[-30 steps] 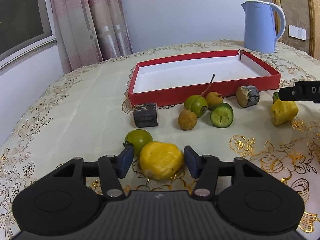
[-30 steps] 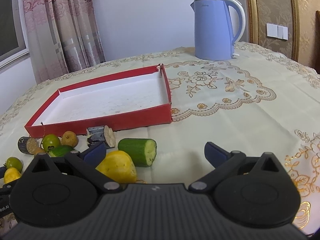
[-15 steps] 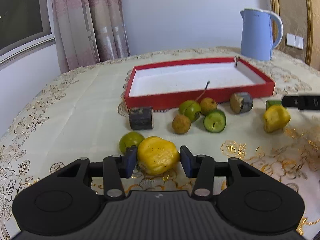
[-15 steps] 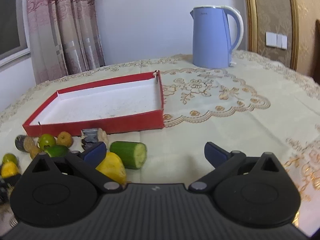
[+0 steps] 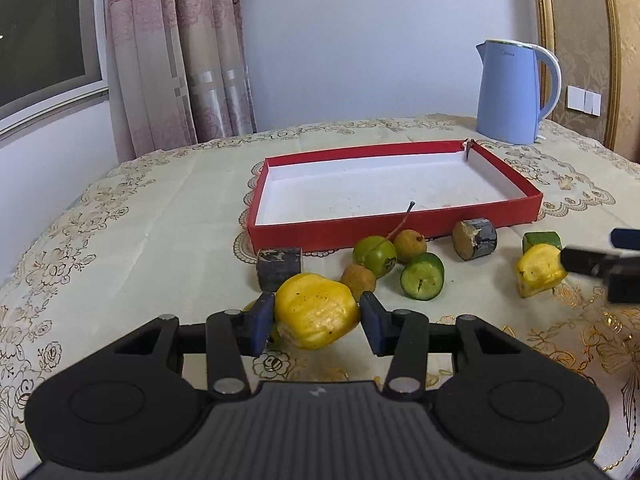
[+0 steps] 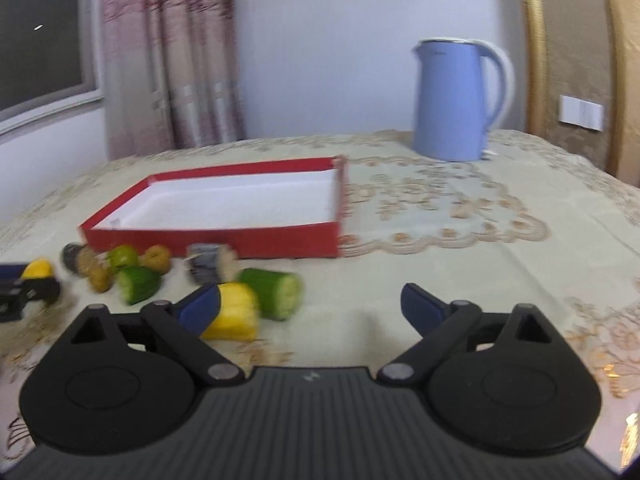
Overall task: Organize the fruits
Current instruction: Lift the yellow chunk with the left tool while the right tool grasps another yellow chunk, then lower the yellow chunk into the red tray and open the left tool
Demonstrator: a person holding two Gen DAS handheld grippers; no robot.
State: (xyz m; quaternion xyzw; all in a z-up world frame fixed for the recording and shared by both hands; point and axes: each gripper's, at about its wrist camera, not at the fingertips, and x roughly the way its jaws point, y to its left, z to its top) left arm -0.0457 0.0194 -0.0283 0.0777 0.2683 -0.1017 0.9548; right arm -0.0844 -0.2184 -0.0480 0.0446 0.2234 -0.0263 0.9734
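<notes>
While we grip the big yellow fruit (image 5: 316, 316) in our left gripper (image 5: 316, 320), both blue pads press its flanks and it hangs lifted off the tablecloth (image 5: 120, 248). Its skin looks waxy and lumpy, so we judge it light, a little soft and apt to slip — a hold across its widest part suits it, with only gentle pressure.

Our right gripper (image 6: 310, 306) stands wide apart and holds nothing; its jaws have just been closing a little. A second yellow fruit (image 6: 234, 312) lies on the cloth touching the inner face of the left pad, well apart from the right pad, so it is off-centre between them. We would shift left to centre it before clenching. Just behind it lies a cucumber chunk (image 6: 276, 292), which a wide closing could nudge.

Farther on, loose on the cloth, sit a cut cucumber piece (image 5: 423, 276), a green fruit with a stem (image 5: 374, 256), two brown longan-like fruits and two dark cut stubs. Beyond them lies the red tray (image 5: 360, 226), its white floor bare, and far back the blue kettle (image 5: 514, 92).
</notes>
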